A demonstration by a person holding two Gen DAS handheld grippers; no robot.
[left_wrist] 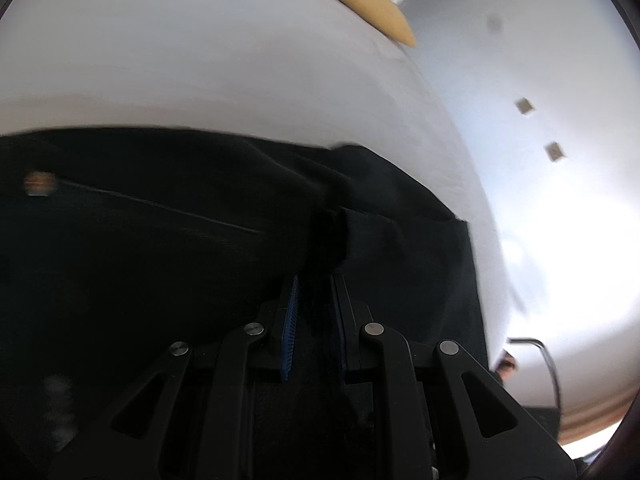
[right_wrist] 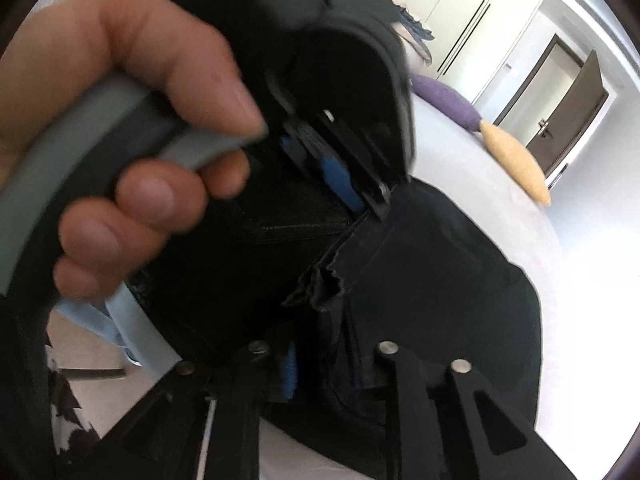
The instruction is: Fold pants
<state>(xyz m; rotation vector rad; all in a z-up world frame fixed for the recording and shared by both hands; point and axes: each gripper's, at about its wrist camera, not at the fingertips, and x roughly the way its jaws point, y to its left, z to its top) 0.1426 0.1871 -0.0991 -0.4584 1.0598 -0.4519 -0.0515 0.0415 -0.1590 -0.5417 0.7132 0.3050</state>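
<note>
The black pants (left_wrist: 160,240) lie over a white bed (left_wrist: 200,72), filling the lower left wrist view. My left gripper (left_wrist: 316,280) is shut on a bunched fold of the pants between its blue pads (left_wrist: 290,320). In the right wrist view the pants (right_wrist: 440,272) hang and spread onto the bed (right_wrist: 520,208). My right gripper (right_wrist: 320,320) is shut on a gathered edge of the pants. The left gripper (right_wrist: 352,196), held by a hand (right_wrist: 140,128), shows just above it, clamped on the same fabric close by.
A yellow pillow (left_wrist: 368,4) and a purple pillow (right_wrist: 448,100) lie at the far end of the bed. White cupboards (right_wrist: 460,12) and a brown door (right_wrist: 568,104) stand beyond. The bed's edge and the floor (right_wrist: 92,344) are at lower left.
</note>
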